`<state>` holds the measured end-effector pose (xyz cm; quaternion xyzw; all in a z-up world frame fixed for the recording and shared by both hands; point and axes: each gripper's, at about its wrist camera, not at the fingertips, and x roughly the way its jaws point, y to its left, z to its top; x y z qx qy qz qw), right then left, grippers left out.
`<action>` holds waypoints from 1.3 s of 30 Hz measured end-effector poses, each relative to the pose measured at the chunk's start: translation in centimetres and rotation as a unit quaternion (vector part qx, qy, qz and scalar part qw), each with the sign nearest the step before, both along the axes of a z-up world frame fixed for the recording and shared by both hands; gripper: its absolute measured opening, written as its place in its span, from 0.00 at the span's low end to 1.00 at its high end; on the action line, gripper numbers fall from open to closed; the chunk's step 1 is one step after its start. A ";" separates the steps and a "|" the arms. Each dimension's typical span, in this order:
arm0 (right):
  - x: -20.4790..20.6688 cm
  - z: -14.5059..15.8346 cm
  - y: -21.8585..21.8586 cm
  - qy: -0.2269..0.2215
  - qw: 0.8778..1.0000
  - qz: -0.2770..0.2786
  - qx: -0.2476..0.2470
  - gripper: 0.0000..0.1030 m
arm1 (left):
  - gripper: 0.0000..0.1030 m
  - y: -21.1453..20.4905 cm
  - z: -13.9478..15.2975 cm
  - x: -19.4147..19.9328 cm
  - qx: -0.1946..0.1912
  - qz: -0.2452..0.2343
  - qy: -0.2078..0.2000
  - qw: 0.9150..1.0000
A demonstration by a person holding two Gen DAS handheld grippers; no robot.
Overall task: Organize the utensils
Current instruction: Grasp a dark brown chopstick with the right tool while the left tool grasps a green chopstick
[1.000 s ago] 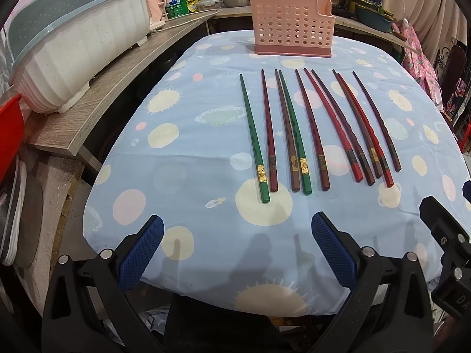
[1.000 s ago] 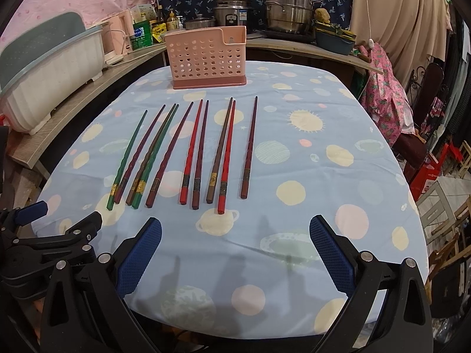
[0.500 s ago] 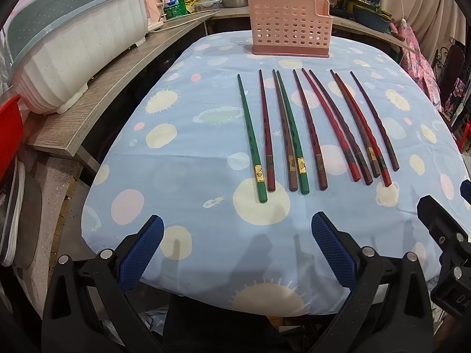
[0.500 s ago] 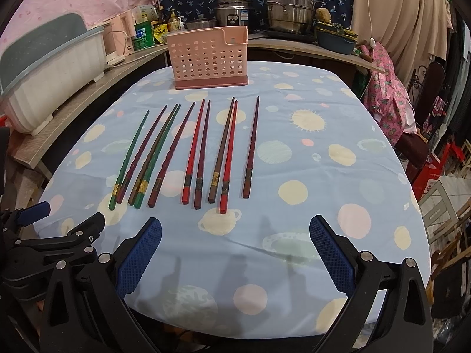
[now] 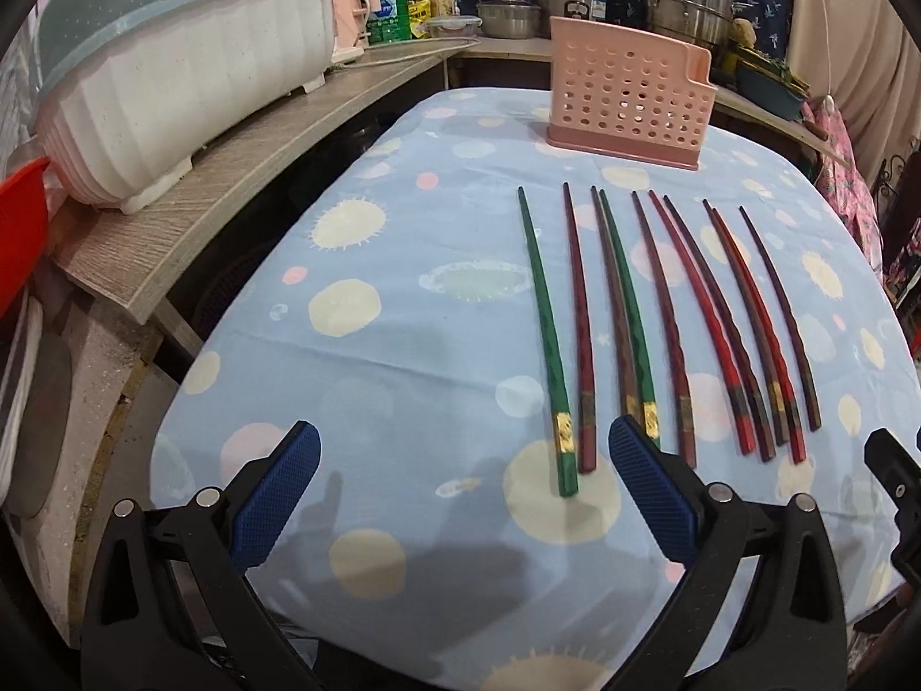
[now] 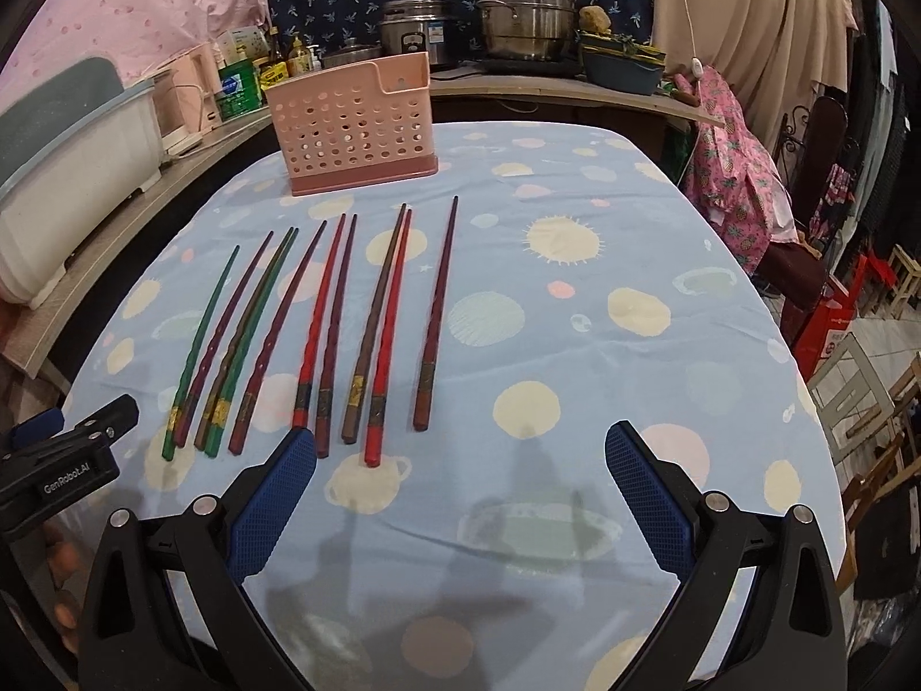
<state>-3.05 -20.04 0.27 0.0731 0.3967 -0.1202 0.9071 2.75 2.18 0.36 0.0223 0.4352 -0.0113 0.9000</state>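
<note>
Several chopsticks, green [image 5: 545, 340], red [image 5: 699, 316] and dark brown [image 5: 780, 311], lie side by side on the blue spotted tablecloth [image 5: 403, 357], thick ends toward me. They also show in the right wrist view [image 6: 322, 322]. A pink perforated utensil holder [image 5: 630, 98] [image 6: 356, 126] stands upright beyond their tips. My left gripper [image 5: 460, 489] is open and empty, just short of the green chopstick's thick end. My right gripper [image 6: 460, 489] is open and empty, near the red chopstick's [image 6: 388, 340] thick end.
A wooden shelf [image 5: 230, 196] along the left carries a white dish-rack tub [image 5: 178, 80] and bottles [image 5: 394, 11]. Steel pots [image 6: 526, 17] stand on the counter behind. A red bin [image 5: 17, 230] is far left. Chairs and pink cloth [image 6: 742, 173] are right of the table.
Both grippers have moved forward toward the chopsticks; the thick ends now lie close to the fingertips. Both stay open.
</note>
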 end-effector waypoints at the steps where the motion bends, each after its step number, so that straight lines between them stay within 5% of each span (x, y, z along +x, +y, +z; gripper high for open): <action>1: 0.4 0.0 -0.2 -0.001 1.000 -0.002 0.001 0.93 | 0.93 0.1 -0.3 0.3 0.000 0.003 0.002 1.000; 27: 5.7 -4.0 -2.2 0.027 0.999 0.010 0.017 0.43 | 0.88 -0.6 -3.6 2.2 0.024 -0.004 0.022 0.999; 39: 5.0 -4.1 -2.4 0.023 1.000 0.008 0.007 0.19 | 0.63 -0.3 -3.4 1.3 -0.015 -0.023 0.033 0.999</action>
